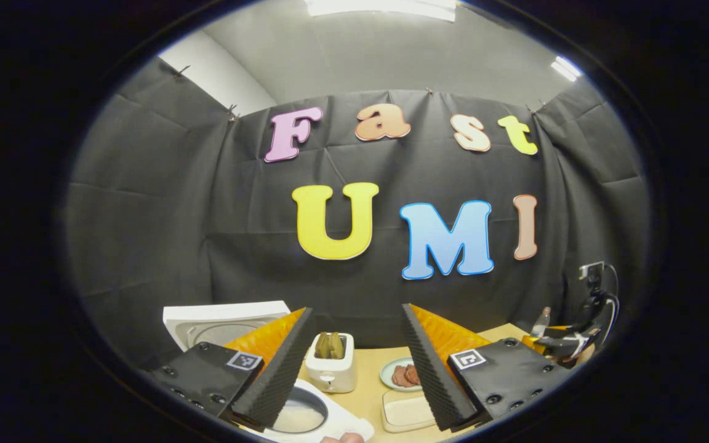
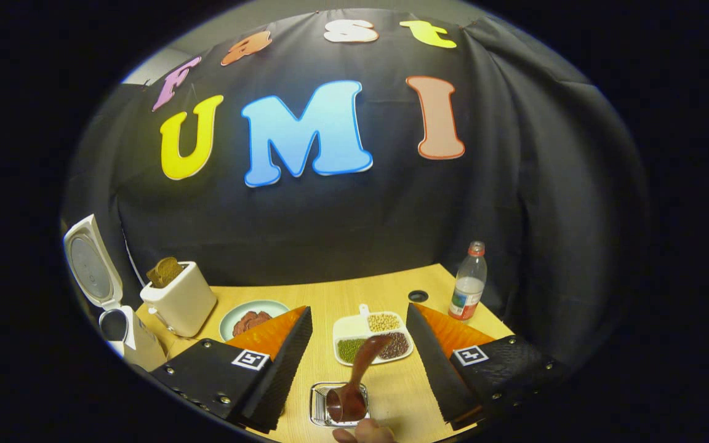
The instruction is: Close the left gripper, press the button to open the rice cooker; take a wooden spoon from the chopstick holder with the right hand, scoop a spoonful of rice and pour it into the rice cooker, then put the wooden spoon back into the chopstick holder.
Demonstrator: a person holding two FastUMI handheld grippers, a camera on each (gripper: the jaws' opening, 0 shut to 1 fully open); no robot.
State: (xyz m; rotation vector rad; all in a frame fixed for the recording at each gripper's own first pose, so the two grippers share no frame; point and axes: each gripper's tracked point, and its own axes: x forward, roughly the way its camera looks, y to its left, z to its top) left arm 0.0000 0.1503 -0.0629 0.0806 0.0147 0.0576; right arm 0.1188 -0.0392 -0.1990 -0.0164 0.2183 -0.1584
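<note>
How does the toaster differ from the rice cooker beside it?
The toaster is a closed boxy block with brown bread standing in its top slots; the rice cooker stands with its lid swung upright and its round pot exposed. The rice cooker looks taller with the lid up. Both are white and stand on the wooden table.

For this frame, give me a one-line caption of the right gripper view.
Open right tool above the wooden spoon in its holder, rice cooker open at left.

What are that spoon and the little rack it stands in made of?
The spoon looks like dark reddish-brown wood with a smooth, slightly glossy finish, though lacquer or plastic can't be ruled out. The rack appears to be bright metal wire: thin, shiny silver bars catch the light.
</note>
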